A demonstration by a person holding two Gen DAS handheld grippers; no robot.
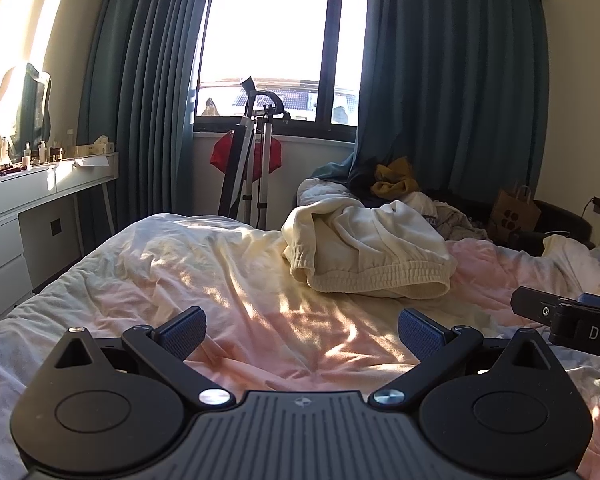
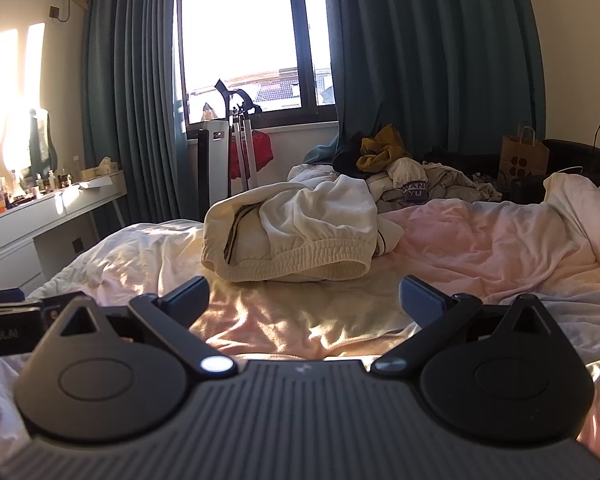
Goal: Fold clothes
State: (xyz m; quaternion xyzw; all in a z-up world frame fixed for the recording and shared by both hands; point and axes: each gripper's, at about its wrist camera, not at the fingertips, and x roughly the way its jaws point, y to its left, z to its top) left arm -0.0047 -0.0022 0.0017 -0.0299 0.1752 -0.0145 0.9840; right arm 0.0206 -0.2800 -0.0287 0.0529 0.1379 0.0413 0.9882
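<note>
Left gripper [image 1: 302, 332]: I held my jaws spread wide and empty above the bedding; blue pads [image 1: 182, 334] faced each other across bare sheet.
Right gripper [image 2: 304, 300]: my jaws likewise stood released, grasping nothing, low over the bed.
Garment: a cream sweatpants-like piece [image 1: 370, 256] with a ribbed elastic band lay bunched in a heap on the duvet [image 1: 220, 280]; dark side stripes showed on it in the right wrist view [image 2: 296, 236].
Garment relative to left jaws: it lay ahead of and beyond the fingertips, offset toward my right finger, well apart from both pads.
Garment relative to right jaws: it lay straight ahead, nearly centred between the two fingers but beyond their tips, not touching either.
Gripper relation: the right gripper's body [image 1: 572, 324] entered the left wrist view at its right edge; the left gripper's body [image 2: 12, 324] showed at the left edge of the right wrist view, so the two sat side by side.
Duvet: rumpled, cream to pink, sunlit in patches.
Background: a pile of other clothes [image 2: 404, 168] lay behind the garment near teal curtains [image 1: 452, 80]; a white dresser [image 1: 40, 208] stood left; a brown paper bag [image 2: 524, 156] stood right.
</note>
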